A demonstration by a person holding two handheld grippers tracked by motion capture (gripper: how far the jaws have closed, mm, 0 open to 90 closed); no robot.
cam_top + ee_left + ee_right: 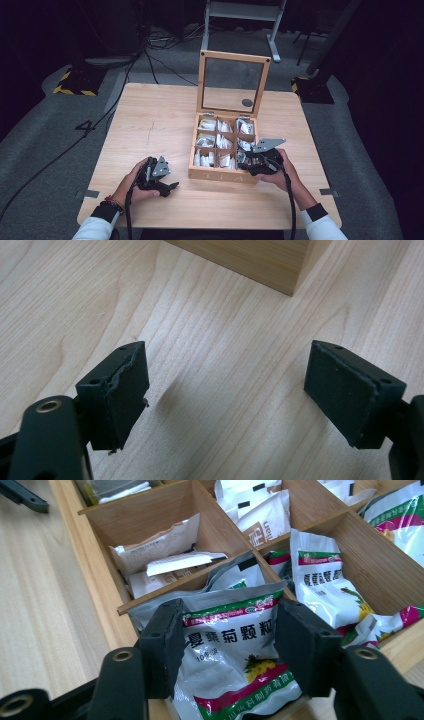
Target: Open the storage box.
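A wooden box with nine compartments stands on the table, its glass lid propped upright. Sachets fill the compartments. My right gripper reaches into the front right compartment. In the right gripper view its jaws close on both side edges of a silver sachet with green and red print, which bulges between the pads. My left gripper rests low over the bare table left of the box. Its jaws stand wide apart with nothing between them, and the box corner lies just ahead.
More sachets crowd the right-hand compartments, and white paper packets lie in the one to the left. Thin wooden dividers separate them. The light wood table has bare room left of the box. Cables and a stand lie on the floor beyond.
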